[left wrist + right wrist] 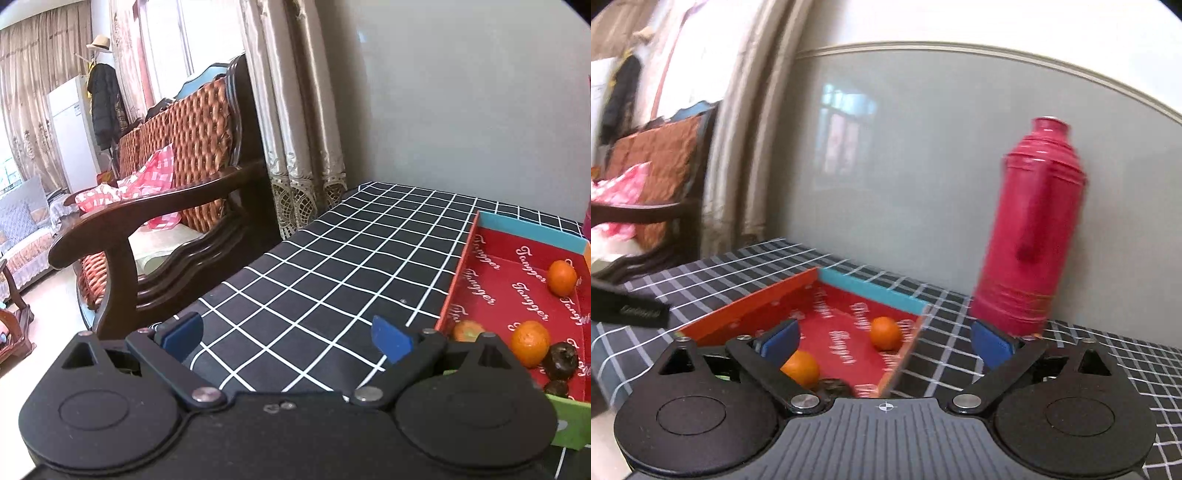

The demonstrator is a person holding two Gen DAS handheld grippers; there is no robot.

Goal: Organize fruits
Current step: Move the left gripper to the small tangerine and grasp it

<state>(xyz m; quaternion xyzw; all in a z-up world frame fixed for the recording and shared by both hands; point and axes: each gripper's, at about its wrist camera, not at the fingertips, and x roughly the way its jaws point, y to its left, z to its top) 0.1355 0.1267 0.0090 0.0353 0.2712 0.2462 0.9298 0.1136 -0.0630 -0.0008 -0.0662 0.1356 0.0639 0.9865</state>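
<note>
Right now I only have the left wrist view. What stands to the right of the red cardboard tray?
Observer: A tall crimson vacuum flask stands upright on the black checked cloth, beside the tray's far right corner.
Operator: Is the right gripper carrying fruit?
Observer: No. The right gripper has its jaws wide open, and nothing is gripped.
Operator: Where does it point?
Observer: Into the tray. The farther round orange lies beyond, in line with the gap.
</note>
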